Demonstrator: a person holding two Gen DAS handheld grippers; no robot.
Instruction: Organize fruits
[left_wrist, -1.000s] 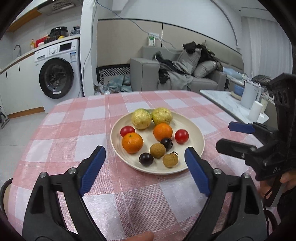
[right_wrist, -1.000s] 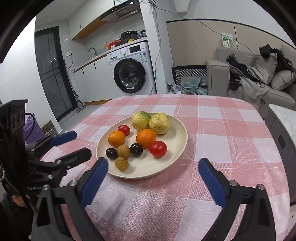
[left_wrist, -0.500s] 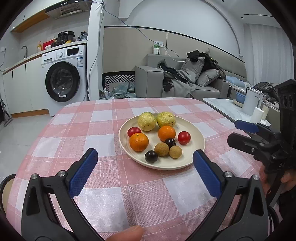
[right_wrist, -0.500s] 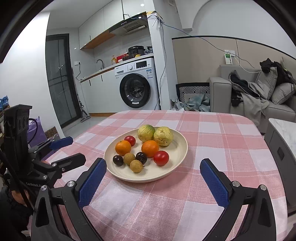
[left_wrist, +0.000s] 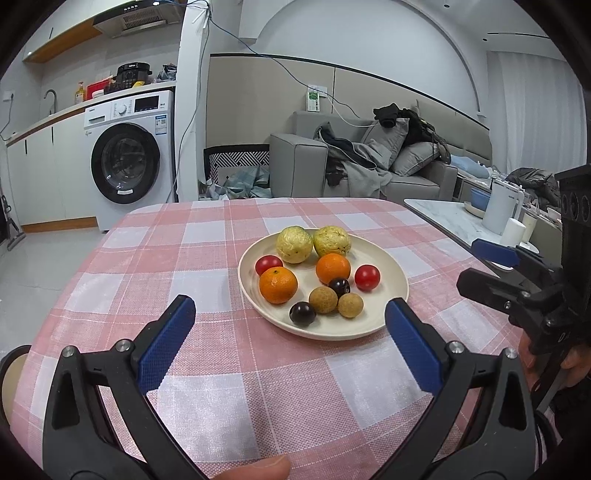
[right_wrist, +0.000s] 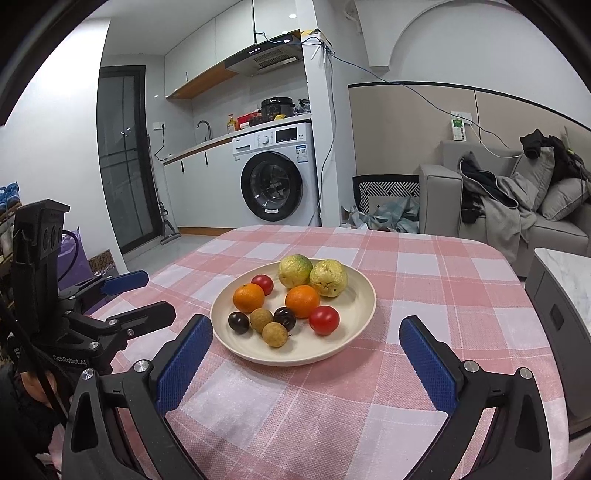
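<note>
A cream plate (left_wrist: 391, 269) (right_wrist: 364, 295) sits on the pink checked tablecloth (left_wrist: 166, 258). It holds two yellow-green guavas (left_wrist: 294, 244), two oranges (left_wrist: 277, 285), two red tomatoes (left_wrist: 367, 277), two dark plums (left_wrist: 302, 314) and two brown longans (left_wrist: 323, 300). My left gripper (left_wrist: 288, 334) is open and empty, in front of the plate's near rim. My right gripper (right_wrist: 308, 354) is open and empty, near the plate's front edge. Each gripper shows in the other's view, the right (left_wrist: 491, 266) and the left (right_wrist: 136, 295).
A marble side table (left_wrist: 454, 221) with a white kettle (left_wrist: 502, 206) stands right of the table. A washing machine (left_wrist: 125, 162) and a grey sofa (left_wrist: 369, 166) stand beyond the far edge. Floor lies to the left.
Both grippers have pulled back and tilted up from the plate, so it looks smaller and more of the room shows. The fruits have not moved. Both jaws stay open.
</note>
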